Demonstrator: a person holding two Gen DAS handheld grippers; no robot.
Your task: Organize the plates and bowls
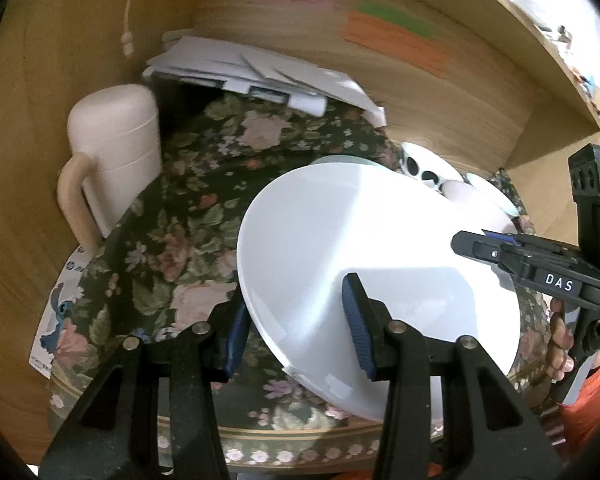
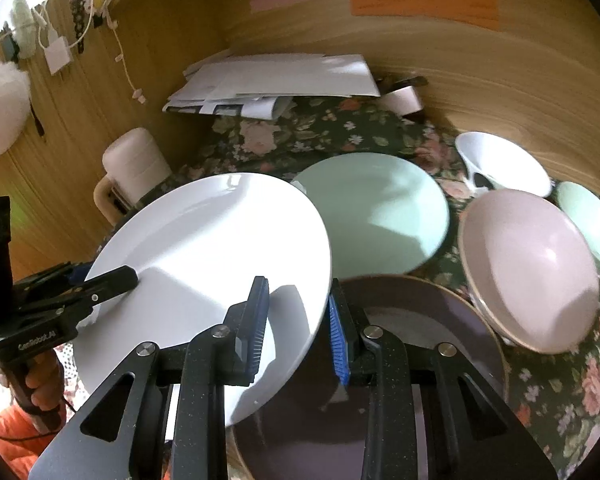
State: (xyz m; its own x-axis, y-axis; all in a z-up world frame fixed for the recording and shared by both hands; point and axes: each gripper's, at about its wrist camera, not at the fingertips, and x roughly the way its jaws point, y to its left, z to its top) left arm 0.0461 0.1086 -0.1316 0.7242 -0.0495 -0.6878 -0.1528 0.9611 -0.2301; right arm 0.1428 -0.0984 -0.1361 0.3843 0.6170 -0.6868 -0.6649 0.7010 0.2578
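Note:
A white plate (image 1: 364, 264) (image 2: 204, 268) is held tilted above the floral tablecloth. My left gripper (image 1: 296, 320) straddles its near left rim, one finger over and one under. My right gripper (image 2: 296, 320) straddles its right rim the same way and shows in the left wrist view (image 1: 484, 250). A dark purple plate (image 2: 412, 360) lies under the white plate's edge. A mint plate (image 2: 380, 220), a pink bowl (image 2: 532, 268), a white patterned bowl (image 2: 504, 164) and a mint bowl (image 2: 592, 224) sit on the cloth.
A cream lidded mug (image 1: 112, 156) stands at the left by the wooden wall. A pile of papers (image 2: 276, 80) lies at the back. A tape roll (image 2: 404, 100) sits by the back wall. Coloured notes (image 2: 420, 0) stick on the wood.

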